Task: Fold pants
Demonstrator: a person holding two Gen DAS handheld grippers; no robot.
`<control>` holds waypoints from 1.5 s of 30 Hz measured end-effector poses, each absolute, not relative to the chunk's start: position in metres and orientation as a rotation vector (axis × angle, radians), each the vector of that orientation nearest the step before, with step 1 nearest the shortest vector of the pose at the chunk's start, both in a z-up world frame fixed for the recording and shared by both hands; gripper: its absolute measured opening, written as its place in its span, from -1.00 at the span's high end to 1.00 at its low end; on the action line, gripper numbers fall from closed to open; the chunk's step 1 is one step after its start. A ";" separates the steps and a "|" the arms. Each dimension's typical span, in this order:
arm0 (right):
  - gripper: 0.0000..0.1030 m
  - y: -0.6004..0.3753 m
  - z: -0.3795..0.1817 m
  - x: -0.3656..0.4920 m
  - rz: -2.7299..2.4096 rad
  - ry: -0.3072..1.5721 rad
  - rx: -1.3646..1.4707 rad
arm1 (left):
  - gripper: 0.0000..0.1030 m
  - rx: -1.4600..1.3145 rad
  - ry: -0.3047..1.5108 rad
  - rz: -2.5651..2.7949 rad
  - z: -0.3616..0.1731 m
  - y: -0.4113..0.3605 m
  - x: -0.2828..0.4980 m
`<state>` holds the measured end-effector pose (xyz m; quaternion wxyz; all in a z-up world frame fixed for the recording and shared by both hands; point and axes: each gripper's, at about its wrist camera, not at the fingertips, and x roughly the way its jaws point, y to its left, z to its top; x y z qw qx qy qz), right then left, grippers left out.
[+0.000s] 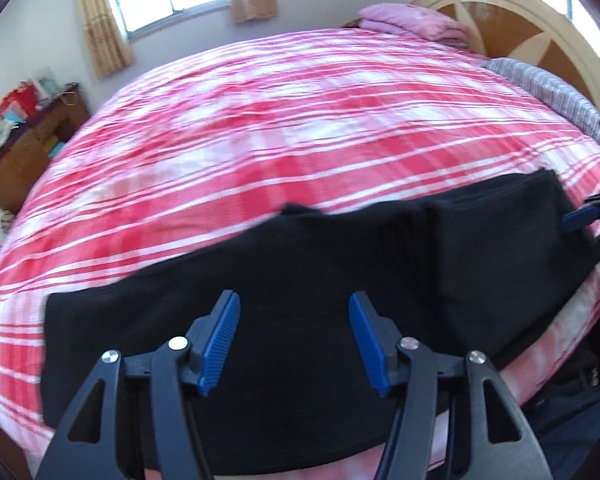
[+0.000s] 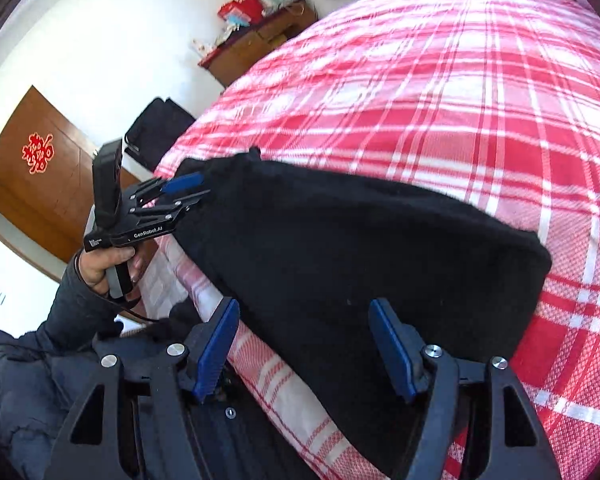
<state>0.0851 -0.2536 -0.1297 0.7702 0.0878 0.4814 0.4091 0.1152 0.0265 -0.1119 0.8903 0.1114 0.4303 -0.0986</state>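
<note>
Black pants folded flat along near edge of red plaid bed. Left gripper over pants, jaws well apart, gripping nothing. Right gripper likewise parted above pants, seemingly clear of cloth. Wooden cabinet beyond bed.

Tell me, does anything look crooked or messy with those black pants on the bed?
Slightly. The black pants lie folded near the edge of the checked bedspread, but one end overhangs it. No tears or spills show.
</note>
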 end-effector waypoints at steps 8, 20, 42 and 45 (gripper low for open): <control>-0.34 -0.264 -0.109 0.089 0.825 0.906 0.270 | -0.44 0.338 0.827 0.068 -0.104 0.115 0.112; -0.34 -0.277 -0.116 0.097 0.761 0.905 0.339 | -0.49 -0.028 0.905 0.070 -0.145 0.216 0.115; -0.34 -0.257 -0.130 0.095 0.748 0.925 0.266 | 0.54 -0.142 0.899 -0.095 -0.139 0.222 0.112; -0.34 -0.259 -0.129 0.095 0.741 0.917 0.272 | 0.56 -0.150 0.900 -0.096 -0.132 0.217 0.110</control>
